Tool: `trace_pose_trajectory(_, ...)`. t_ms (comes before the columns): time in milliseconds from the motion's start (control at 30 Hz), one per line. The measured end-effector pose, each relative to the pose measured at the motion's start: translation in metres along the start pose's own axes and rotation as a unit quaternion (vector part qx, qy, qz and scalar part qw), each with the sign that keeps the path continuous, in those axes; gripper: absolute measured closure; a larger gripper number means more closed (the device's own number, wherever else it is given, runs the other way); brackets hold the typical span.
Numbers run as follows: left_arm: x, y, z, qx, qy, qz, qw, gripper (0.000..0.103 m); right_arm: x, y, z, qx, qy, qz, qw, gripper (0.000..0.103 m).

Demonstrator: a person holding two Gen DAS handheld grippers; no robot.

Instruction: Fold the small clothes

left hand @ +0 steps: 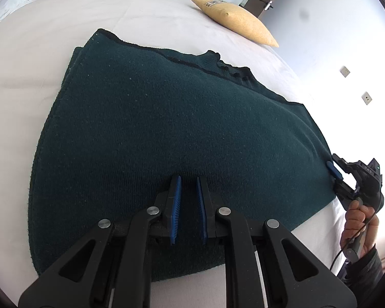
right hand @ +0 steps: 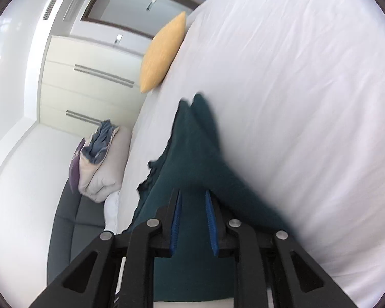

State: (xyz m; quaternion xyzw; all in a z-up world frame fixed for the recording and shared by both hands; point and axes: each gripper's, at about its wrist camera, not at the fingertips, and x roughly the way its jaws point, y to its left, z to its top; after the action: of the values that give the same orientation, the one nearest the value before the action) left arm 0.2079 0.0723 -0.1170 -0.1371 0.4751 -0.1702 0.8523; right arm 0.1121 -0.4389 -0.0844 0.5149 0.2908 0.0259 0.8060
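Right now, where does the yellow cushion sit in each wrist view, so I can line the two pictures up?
Left wrist: yellow cushion upper right, at the bed's far edge.
Right wrist: yellow cushion upper middle, left of the white bedsheet.
Shared landmark: the dark green sweater, below the cushion in both.

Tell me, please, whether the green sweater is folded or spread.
Folded: the green sweater lies flat on the bed, sleeves tucked out of sight, layered edges showing.

Black grippers, blue ribbed fingers (left hand: 175,200), silver screws, dark sleeve (left hand: 367,261).
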Motion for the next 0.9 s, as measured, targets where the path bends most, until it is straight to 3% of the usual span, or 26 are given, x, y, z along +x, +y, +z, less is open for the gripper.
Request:
trace_pose_trajectory(100,0.002,-0.003,0.0,0.001,-0.001,0.001,1.0,0.091,-0.021,-0.009,0.003,0.022,-0.035,-0.02,0.999,0.068)
trace_pose_trajectory(233,-0.001,0.003,0.0,-0.019,-0.002,-0.014,0.9997,0.091,-0.043,-0.008,-0.001,0.015,-0.053,-0.017,0.998,0.066)
trace_pose_trajectory(400,-0.041,0.028,-0.004,-0.069,-0.035,-0.017,0.9969,0.091,-0.048,0.021,-0.012,-0.019,-0.04,0.006,0.999,0.063)
trace_pose_trajectory(533,-0.079,0.072,-0.005,-0.145,-0.078,-0.015,0.9863,0.09,-0.034,0.048,-0.023,-0.04,-0.011,0.036,0.998,0.058)
trace_pose_trajectory(567,-0.083,0.086,-0.005,-0.17,-0.079,-0.018,0.9822,0.082,-0.028,0.054,-0.027,-0.044,-0.003,0.043,0.998,0.058)
trace_pose_trajectory(633,-0.086,0.106,-0.004,-0.206,-0.077,-0.023,0.9752,0.051,-0.015,0.067,-0.035,-0.053,0.02,0.059,0.997,0.058)
trace_pose_trajectory(667,-0.086,0.115,-0.004,-0.227,-0.078,-0.03,0.9703,0.027,-0.012,0.071,-0.042,-0.059,0.03,0.062,0.996,0.057)
trace_pose_trajectory(700,-0.084,0.124,-0.004,-0.244,-0.078,-0.041,0.9658,0.022,-0.005,0.077,-0.047,-0.068,0.042,0.063,0.995,0.057)
trace_pose_trajectory(900,-0.059,0.147,0.006,-0.258,-0.012,-0.134,0.9567,0.022,0.018,0.095,-0.07,-0.098,0.08,0.066,0.99,0.057)
